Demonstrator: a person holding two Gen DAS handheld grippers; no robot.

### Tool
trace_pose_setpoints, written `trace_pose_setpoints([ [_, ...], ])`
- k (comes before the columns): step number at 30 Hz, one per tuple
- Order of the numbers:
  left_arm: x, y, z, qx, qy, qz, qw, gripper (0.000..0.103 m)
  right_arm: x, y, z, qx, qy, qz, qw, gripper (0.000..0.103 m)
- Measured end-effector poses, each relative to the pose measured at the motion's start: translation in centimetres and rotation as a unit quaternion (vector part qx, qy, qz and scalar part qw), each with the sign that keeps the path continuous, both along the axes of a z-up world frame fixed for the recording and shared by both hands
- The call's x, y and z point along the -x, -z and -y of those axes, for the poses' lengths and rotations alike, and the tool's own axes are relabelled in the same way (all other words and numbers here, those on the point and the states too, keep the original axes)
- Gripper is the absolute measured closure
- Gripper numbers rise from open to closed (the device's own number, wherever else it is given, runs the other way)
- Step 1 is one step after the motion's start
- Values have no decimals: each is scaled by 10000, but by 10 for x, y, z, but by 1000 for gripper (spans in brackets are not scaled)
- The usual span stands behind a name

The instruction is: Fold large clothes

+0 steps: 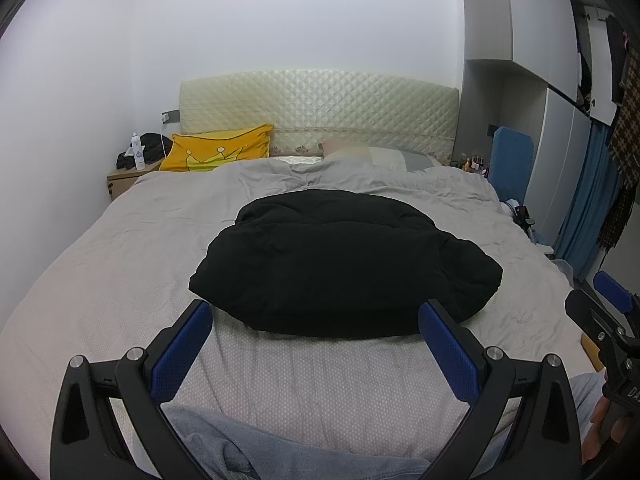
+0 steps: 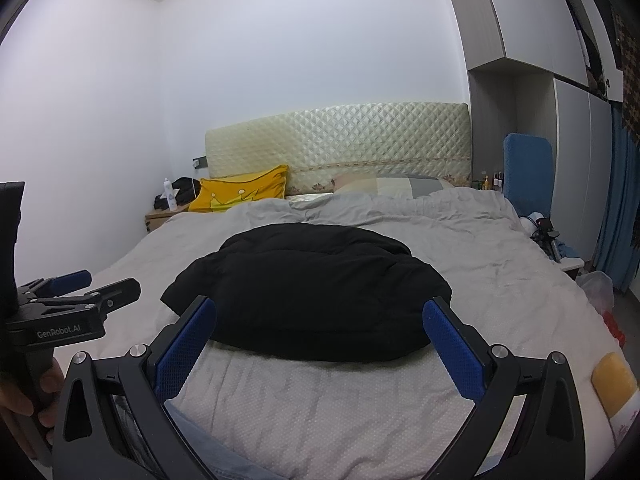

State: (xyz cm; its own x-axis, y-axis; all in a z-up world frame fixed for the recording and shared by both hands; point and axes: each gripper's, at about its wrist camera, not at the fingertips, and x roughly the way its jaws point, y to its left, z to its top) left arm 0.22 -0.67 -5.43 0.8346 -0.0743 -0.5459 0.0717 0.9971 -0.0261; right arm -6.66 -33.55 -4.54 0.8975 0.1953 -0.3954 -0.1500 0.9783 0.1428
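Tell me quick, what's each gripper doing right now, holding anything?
Left gripper: open, empty, short of the black garment.
Right gripper: open, empty, also short of it.

A bulky black padded jacket [image 1: 344, 264] lies mid-bed [image 1: 120, 264]; a yellow crown-print pillow [image 1: 218, 152] rests at the bed's far-left corner against the quilted headboard [image 1: 320, 108].

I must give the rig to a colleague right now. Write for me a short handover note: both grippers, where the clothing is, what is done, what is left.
Left gripper: open, holds nothing, above the near part of the bed.
Right gripper: open, holds nothing, beside the left one.
Black garment: a compact, puffy bundle lying in the middle of the bed, neither gripper touching it.
Done: it looks folded into a bundle already.
Left: perhaps check the fold; no other clothing to fold can be made out.
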Motion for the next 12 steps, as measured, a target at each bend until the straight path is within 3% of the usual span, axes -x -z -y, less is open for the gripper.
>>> trace_pose_setpoints([
  [12,4,-4,-1,13,-35,11,10000,0,4,-3,-3,45,-32,38,10000,0],
])
